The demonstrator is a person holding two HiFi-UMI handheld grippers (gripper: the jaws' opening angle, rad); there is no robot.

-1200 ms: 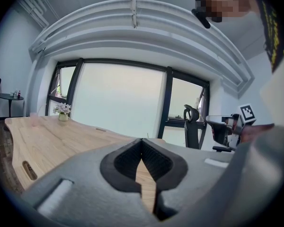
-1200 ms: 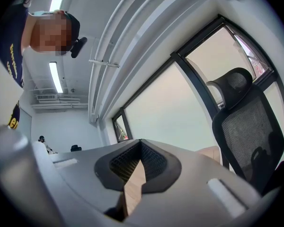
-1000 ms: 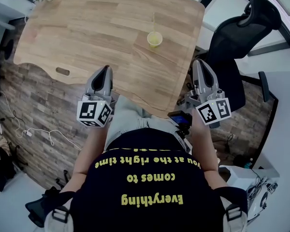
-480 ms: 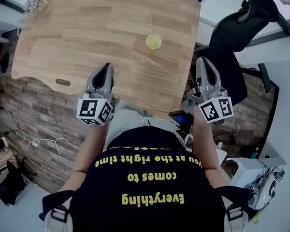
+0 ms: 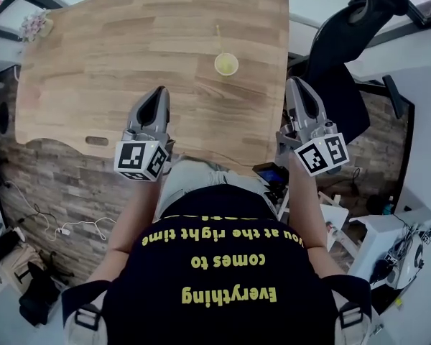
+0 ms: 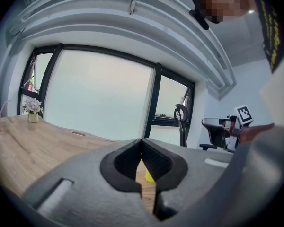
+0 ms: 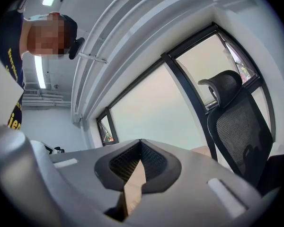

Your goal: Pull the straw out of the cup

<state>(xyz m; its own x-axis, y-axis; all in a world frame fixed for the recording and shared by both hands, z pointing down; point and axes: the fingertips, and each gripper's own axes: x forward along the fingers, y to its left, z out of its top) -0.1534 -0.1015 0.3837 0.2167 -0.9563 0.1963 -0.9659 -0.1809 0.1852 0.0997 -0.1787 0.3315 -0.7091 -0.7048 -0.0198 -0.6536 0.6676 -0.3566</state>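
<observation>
Straw point(image 5: 218, 39), thin, standing in a small yellow cup point(image 5: 226, 64); far right part of the wooden table point(image 5: 129, 49).
Head view: left tongs point(image 5: 158, 92) and right tongs point(image 5: 296, 85) sit at the near edge, well apart from the cup. Left gripper view: tips closed, empty. Right gripper view: closed, empty. Likely light and crushable; pinch the exposed stem gently.

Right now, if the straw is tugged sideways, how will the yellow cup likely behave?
The cup looks small, so probably light and apt to tip or slide on the smooth table. The straw rises above its rim, likely levering it over.
</observation>
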